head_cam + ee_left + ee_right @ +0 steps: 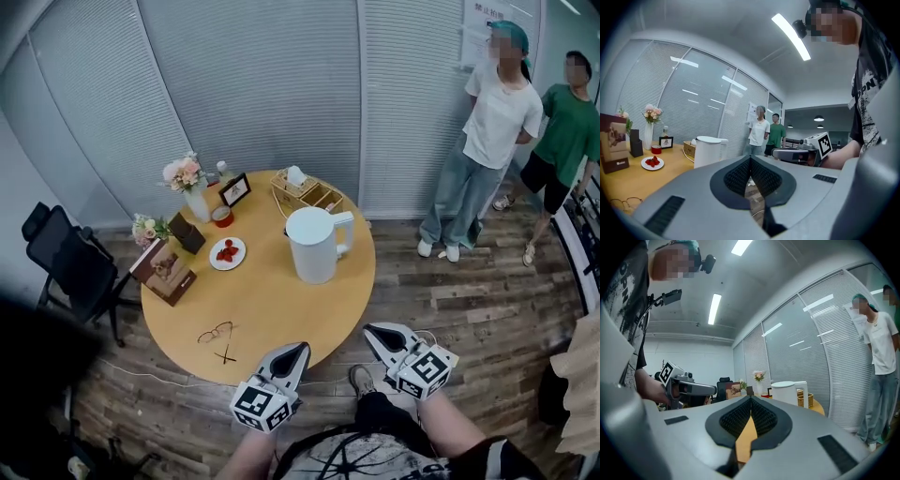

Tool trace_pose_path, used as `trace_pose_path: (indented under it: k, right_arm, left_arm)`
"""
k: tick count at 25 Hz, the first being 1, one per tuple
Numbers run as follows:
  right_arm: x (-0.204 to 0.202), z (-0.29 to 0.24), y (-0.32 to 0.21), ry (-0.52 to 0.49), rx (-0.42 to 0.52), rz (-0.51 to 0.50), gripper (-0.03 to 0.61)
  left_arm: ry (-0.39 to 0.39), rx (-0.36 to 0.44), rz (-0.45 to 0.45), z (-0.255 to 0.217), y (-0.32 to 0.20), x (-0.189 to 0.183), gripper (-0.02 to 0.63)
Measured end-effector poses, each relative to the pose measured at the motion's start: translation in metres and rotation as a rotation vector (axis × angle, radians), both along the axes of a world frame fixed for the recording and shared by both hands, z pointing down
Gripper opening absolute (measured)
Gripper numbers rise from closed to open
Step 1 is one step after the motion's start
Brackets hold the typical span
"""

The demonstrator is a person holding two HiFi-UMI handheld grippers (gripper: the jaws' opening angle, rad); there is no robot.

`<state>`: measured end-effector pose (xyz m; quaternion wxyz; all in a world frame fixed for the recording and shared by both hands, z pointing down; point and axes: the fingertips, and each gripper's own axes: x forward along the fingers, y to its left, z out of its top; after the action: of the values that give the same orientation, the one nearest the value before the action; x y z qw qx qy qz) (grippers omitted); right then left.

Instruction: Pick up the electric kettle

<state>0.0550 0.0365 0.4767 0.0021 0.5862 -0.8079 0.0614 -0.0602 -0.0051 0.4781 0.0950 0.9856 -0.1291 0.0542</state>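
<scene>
Round wooden table [281,319] is carrying the white plastic electric kettle [312,246] right of centre: likely rigid, slick, heavy if filled, best taken by its handle [344,232]. Left gripper [298,350] and right gripper [374,331] are hovering with jaws pressed together, empty.

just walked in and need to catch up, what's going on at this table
A person holds a gripper in each hand at the near edge of the round wooden table. The left gripper and the right gripper both have their jaws together and hold nothing. The white electric kettle stands untouched near the table's middle, ahead of both grippers.
</scene>
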Motion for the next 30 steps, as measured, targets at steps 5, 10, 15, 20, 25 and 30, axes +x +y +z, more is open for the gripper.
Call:
trace_pose_path:
  k: [5,10,15,20,25,30]
  right_arm:
    - [0.027,0.002,-0.038,-0.008,-0.005,-0.047,0.018]
    - [0.059,-0.002,-0.076,-0.016,-0.003,-0.101,0.018]
    - [0.091,-0.009,-0.112,-0.050,0.003,-0.144,0.018]
    - [0.119,-0.014,-0.146,-0.077,0.017,-0.188,0.018]
    - [0.134,-0.017,-0.175,-0.080,0.031,-0.256,0.018]
    - [0.141,-0.018,-0.198,-0.079,0.040,-0.301,0.018]
  left_arm:
    - [-0.013,-0.004,-0.043,0.001,-0.034,0.029,0.002]
    - [-0.020,0.000,-0.095,-0.005,-0.068,0.060,0.002]
    - [-0.027,0.009,-0.143,-0.013,-0.097,0.089,0.002]
    - [-0.026,0.025,-0.193,-0.020,-0.124,0.116,0.002]
    - [-0.030,0.036,-0.251,-0.022,-0.144,0.133,0.002]
    - [-0.037,0.034,-0.300,-0.020,-0.160,0.139,0.002]
